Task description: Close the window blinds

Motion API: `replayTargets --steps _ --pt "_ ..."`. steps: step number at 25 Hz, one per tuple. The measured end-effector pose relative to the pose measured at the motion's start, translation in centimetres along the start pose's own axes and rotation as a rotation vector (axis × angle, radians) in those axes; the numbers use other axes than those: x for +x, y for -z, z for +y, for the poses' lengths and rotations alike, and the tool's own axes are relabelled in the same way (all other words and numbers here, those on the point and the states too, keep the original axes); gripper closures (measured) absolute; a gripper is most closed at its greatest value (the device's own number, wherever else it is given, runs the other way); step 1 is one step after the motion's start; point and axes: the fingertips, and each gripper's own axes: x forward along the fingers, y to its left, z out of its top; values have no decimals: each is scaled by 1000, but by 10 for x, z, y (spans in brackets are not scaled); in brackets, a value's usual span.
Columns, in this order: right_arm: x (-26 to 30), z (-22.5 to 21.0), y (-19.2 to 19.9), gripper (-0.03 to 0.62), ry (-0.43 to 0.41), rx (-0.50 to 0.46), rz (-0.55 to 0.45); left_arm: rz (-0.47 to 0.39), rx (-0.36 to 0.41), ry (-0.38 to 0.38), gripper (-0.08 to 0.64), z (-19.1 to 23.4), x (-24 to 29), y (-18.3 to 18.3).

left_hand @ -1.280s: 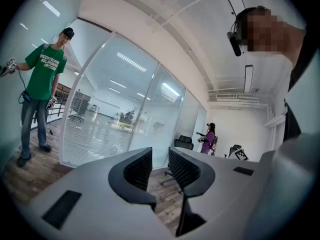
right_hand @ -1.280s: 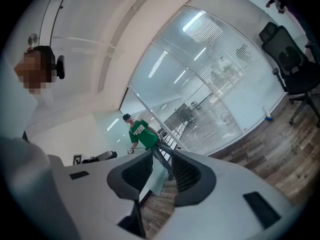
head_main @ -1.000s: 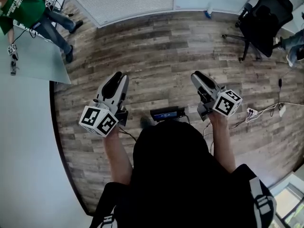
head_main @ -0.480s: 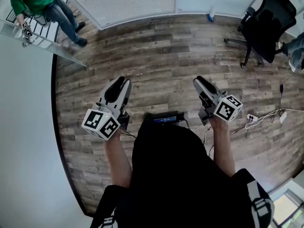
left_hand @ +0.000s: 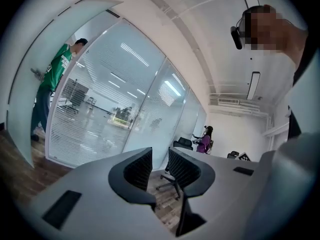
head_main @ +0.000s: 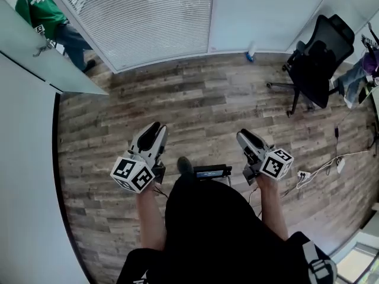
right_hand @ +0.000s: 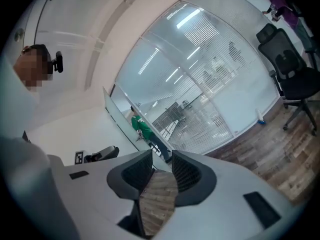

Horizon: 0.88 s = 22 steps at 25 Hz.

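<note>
Window blinds (head_main: 148, 16) – head view: they hang behind the glass wall at the top of the frame, across bare wood floor (head_main: 195, 99) and well apart from both grippers. Left gripper (head_main: 155, 130) and right gripper (head_main: 246, 138) are held low at waist level, noses pointing toward the glass; judged a carrying posture, since nothing is within reach. A person in green (head_main: 41, 7) stands by the frosted door (head_main: 47, 70) at the left end; an office chair (head_main: 317, 58) sits at the right.

Left gripper view: the left gripper (left_hand: 160, 166) has its jaws released, a narrow gap between them with only floor and chair legs showing through, nothing held. The blinds (left_hand: 95, 119) fill the glass ahead; the room beyond shows between the slats, so they are judged not yet closed. The person in green (left_hand: 52, 79) is at the door.

Right gripper view: the right gripper (right_hand: 162, 169) is likewise released and empty, floorboards visible in the gap. The blinds (right_hand: 210, 104) lie far ahead, the chair (right_hand: 292, 79) to the right. No wand or cord can be made out; the approach is judged the step in hand
</note>
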Motion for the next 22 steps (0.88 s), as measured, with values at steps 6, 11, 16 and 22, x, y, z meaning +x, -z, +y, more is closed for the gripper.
replayTargets --steps 6,11,16,22 --pt "76 2 -44 466 25 -63 1 -38 -31 27 445 64 37 -33" --pt "121 4 -52 466 26 -71 21 -31 -78 24 445 110 53 -36" --pt "145 -9 -51 466 48 -50 65 -10 -106 8 445 134 66 -35" --pt "192 -42 -90 466 -14 -47 69 -14 -64 -58 445 162 101 -63"
